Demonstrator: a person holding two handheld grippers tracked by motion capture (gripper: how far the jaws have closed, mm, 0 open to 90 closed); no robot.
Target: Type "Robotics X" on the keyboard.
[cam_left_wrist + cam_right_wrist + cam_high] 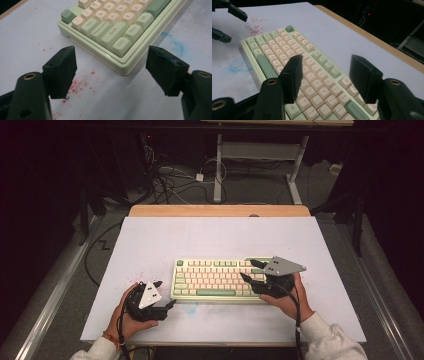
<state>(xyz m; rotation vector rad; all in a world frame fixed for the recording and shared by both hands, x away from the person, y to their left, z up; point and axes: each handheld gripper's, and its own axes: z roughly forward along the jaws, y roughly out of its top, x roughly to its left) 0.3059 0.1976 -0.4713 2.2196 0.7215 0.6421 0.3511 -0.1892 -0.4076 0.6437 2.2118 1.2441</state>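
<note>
A pale green keyboard with cream and green keys lies flat on the white table top, toward the near side. My left gripper rests just off the keyboard's left end, open, its jaws wide apart and bare. In the left gripper view the left gripper frames the keyboard's near left corner without touching it. My right gripper hovers over the keyboard's right end, open with nothing between its pads. The right gripper view has the right gripper above the key rows of the keyboard.
Red speckles and a blue smudge stain the table beside the keyboard's left end. A wooden strip borders the table's far edge. Beyond it are cables on the floor and another desk's white legs.
</note>
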